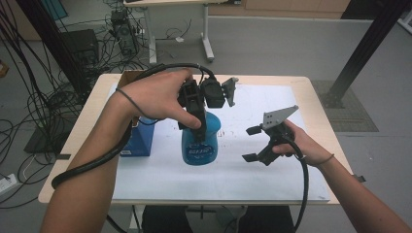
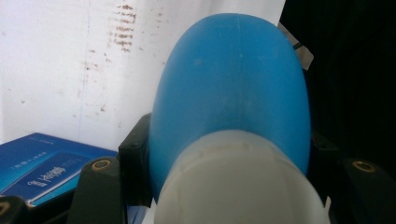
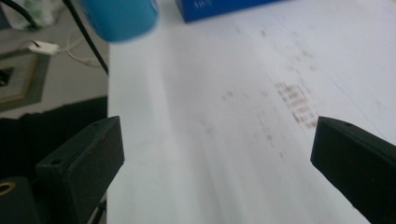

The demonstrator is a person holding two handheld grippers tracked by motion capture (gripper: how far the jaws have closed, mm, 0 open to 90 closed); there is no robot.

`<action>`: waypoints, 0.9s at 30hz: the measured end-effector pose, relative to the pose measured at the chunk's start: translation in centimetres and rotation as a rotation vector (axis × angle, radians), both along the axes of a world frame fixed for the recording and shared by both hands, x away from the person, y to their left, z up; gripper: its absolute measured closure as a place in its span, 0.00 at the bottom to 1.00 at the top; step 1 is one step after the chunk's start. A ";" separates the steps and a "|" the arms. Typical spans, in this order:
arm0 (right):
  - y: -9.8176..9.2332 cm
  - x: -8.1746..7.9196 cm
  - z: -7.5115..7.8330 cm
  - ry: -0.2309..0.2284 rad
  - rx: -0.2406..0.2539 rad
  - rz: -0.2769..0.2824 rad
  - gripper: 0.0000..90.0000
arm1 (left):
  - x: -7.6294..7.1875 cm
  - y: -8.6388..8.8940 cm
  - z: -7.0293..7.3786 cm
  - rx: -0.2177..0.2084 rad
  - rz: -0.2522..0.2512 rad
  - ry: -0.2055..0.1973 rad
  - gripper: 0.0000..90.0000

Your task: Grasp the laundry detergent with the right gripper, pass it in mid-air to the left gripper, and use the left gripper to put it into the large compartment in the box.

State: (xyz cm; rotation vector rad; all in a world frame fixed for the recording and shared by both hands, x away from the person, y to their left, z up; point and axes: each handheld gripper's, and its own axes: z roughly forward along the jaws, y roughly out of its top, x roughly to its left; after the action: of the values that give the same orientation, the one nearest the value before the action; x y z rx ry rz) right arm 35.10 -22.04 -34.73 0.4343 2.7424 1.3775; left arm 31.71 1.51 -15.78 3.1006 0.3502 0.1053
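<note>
High view: one wooden bench [image 1: 73, 145], one white paper sheet [image 1: 272, 174] spread over most of its top, faint brownish smudges near the sheet's middle.

Things on the sheet, counted: one blue bottle [image 1: 200, 145], one dark blue box [image 1: 138, 141]. Two items in all.

Bottle: bright blue body, printed label on the lower front, pale whitish neck (seen close in the left gripper view [image 2: 233, 186]). It sits near the centre of the sheet, tilted, held up at its top. Whether its base rests on the paper, cannot tell.

Box: flat, with white lettering, lying at the left edge of the sheet, just beside the bottle and partly under the left forearm. Also seen in the left gripper view [image 2: 42, 168].

Claws: two, one per hand.
- Left claw [image 1: 194, 116]: comes down from above, jaws clamped on the bottle's upper part; in the left gripper view the black jaws flank the bottle at either side.
- Right claw [image 1: 255, 143]: right of the bottle, apart from it, jaws spread wide with nothing between them (right gripper view has only the smudged paper in the gap). It hangs over bare sheet.

Off the bench: many cables on the grey floor [image 1: 291, 48] at left and behind.
</note>
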 end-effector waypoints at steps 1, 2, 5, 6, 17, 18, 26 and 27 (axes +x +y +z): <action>-0.3 0.1 -0.1 0.006 -0.029 -0.016 0.03 | 0.0 0.0 0.0 0.000 0.000 0.001 0.42; -0.6 0.2 -0.1 0.014 -0.057 -0.029 0.03 | 0.0 0.1 0.0 0.000 0.003 0.001 0.42; -1.6 0.4 -0.2 0.039 -0.147 -0.071 0.04 | 0.0 0.2 0.0 0.004 0.006 0.003 0.42; -1.9 0.5 -0.2 0.056 -0.168 -0.079 0.04 | 0.0 0.2 0.0 0.008 0.007 0.005 0.42; -3.8 0.4 0.0 0.093 -0.474 -0.133 0.05 | 0.1 0.7 0.3 0.007 0.032 0.003 0.42; -3.8 0.5 0.0 0.097 -0.511 -0.129 0.05 | 0.1 0.7 0.3 0.001 0.031 0.001 0.42; -4.2 0.8 0.1 0.155 -0.685 -0.161 0.07 | 0.1 0.9 0.4 0.004 0.051 0.014 0.42; -4.3 0.9 0.0 0.166 -0.710 -0.164 0.06 | 0.1 0.9 0.4 0.007 0.051 0.013 0.42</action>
State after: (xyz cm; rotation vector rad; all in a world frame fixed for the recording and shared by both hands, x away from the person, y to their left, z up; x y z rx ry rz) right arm 35.99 -26.31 -34.72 0.7086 2.9807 0.2889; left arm 31.77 2.43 -15.35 3.1013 0.4303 0.0881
